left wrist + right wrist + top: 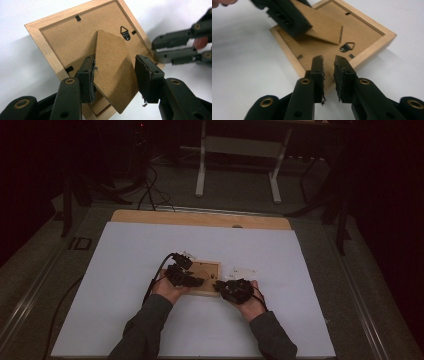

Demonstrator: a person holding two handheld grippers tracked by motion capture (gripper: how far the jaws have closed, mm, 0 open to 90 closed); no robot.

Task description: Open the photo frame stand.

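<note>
A: Lying face down on the white counter (125, 310) was the wooden picture frame (204, 279), backing board up, with its hanging hook (124, 32) and turn clips (78, 18) visible.

B: Position noted. Left gripper (115, 75)?

A: Its jaws straddled the cardboard easel stand (113, 72), which was lifted off the backing at an angle. One pad lay against the stand's edge; the other stood slightly off the opposite edge. Whether the stand was actually pinched could not be told.

B: Right gripper (328, 75)?

A: Jaws parted by a narrow gap, released, nothing between the pads. They sat at the frame's near edge, over the wooden rim. In the left gripper view the same jaws appeared at the frame's far corner, just beside the wood.

B: Hands?

A: In the high view both came in from the bottom, dark sleeves on the forearms, left gripper (184, 276) over the frame's left part, right gripper (234, 289) at its lower right corner.
</note>
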